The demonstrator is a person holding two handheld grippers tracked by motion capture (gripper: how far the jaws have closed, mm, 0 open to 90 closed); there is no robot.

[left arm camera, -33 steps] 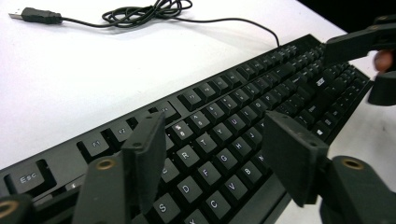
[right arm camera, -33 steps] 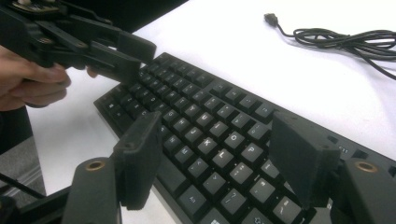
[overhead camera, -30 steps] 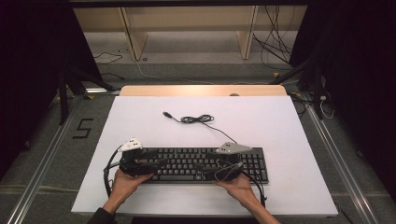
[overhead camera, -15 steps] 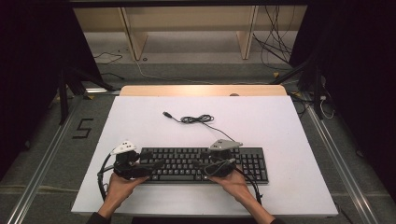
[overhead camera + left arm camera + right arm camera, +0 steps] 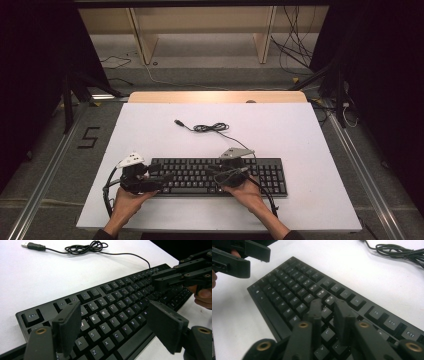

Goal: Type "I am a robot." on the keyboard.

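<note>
A black keyboard (image 5: 200,175) lies near the front edge of the white table (image 5: 300,140). Its cable (image 5: 210,127) coils behind it and ends in a loose USB plug (image 5: 178,122). My left gripper (image 5: 162,179) hovers over the keyboard's left end. In the left gripper view the left gripper (image 5: 115,307) is wide open above the letter keys (image 5: 107,312), holding nothing. My right gripper (image 5: 212,172) points left over the keyboard's middle. Its jaws have just been closing. In the right gripper view the right gripper (image 5: 327,303) shows a narrow gap with nothing between the jaws.
A wooden strip (image 5: 215,96) runs along the table's far edge, with shelving and floor cables beyond. Each gripper also appears across the keyboard from the other: the right gripper (image 5: 172,277) and the left gripper (image 5: 249,255). Bare table lies behind the keyboard.
The right gripper has slid left along the keyboard and its jaws have drawn close together. The left gripper has shifted only slightly left.
</note>
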